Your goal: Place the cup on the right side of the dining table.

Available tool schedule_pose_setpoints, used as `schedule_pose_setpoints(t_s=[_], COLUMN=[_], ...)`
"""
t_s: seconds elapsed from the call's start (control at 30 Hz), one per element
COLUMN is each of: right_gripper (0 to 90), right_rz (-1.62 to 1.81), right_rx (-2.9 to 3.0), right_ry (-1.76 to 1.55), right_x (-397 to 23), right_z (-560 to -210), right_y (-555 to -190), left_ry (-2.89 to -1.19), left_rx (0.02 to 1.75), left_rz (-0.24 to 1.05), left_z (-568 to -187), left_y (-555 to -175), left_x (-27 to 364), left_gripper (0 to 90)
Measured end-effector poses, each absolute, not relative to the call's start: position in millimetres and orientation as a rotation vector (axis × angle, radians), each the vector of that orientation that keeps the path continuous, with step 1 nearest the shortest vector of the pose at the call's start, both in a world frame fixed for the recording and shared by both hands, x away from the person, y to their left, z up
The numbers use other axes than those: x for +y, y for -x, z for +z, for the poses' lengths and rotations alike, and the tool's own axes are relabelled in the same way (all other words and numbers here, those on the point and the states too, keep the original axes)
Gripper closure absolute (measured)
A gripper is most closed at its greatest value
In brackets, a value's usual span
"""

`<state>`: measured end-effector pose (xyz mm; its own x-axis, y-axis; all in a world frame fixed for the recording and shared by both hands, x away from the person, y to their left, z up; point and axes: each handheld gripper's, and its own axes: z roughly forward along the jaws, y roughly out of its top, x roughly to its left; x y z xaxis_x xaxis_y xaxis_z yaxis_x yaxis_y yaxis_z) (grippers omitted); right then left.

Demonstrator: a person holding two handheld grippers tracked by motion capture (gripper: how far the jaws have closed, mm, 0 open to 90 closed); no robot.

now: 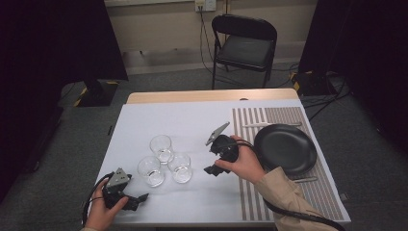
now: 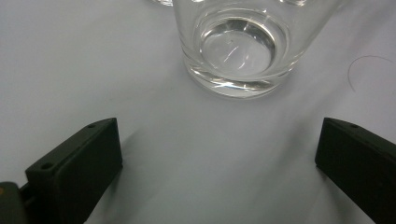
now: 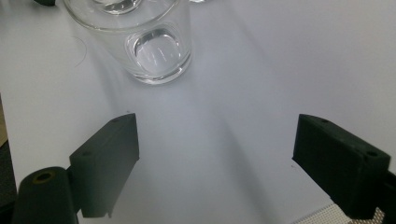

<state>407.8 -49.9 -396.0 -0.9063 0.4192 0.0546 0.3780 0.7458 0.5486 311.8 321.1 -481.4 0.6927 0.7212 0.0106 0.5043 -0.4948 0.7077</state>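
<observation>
Three clear empty glasses stand close together on the white table cover: one at the back (image 1: pixel 161 147), one front left (image 1: pixel 151 171), one front right (image 1: pixel 180 167). My left gripper (image 1: pixel 138 201) rests near the table's front left edge, held by a hand. In the left gripper view it (image 2: pixel 219 154) is open, with a glass (image 2: pixel 240 46) a short way ahead of its jaws. My right gripper (image 1: pixel 211 161) sits to the right of the glasses. In the right gripper view it (image 3: pixel 217 154) is also open, with a glass (image 3: pixel 152 44) ahead and to the left.
A black plate (image 1: pixel 285 147) lies on a striped placemat (image 1: pixel 250 192) at the right, with cutlery above (image 1: pixel 262 125) and below (image 1: pixel 304 179) it. A black folding chair (image 1: pixel 245 45) stands beyond the table. Cables trail from both grippers.
</observation>
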Motion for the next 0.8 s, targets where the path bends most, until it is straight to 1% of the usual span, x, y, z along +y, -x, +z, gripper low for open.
schedule_pose_setpoints(t_s=[0.8], right_gripper=[13.4], right_rz=[0.888], right_rx=[2.868], right_ry=[-0.637], right_x=[-41.8], right_z=[-385.2], right_y=[-413.6], left_ry=[-2.203], left_rx=[0.933], left_rz=[0.400], left_z=[-481.3], left_y=[-311.8], left_x=[321.1], left_gripper=[0.0])
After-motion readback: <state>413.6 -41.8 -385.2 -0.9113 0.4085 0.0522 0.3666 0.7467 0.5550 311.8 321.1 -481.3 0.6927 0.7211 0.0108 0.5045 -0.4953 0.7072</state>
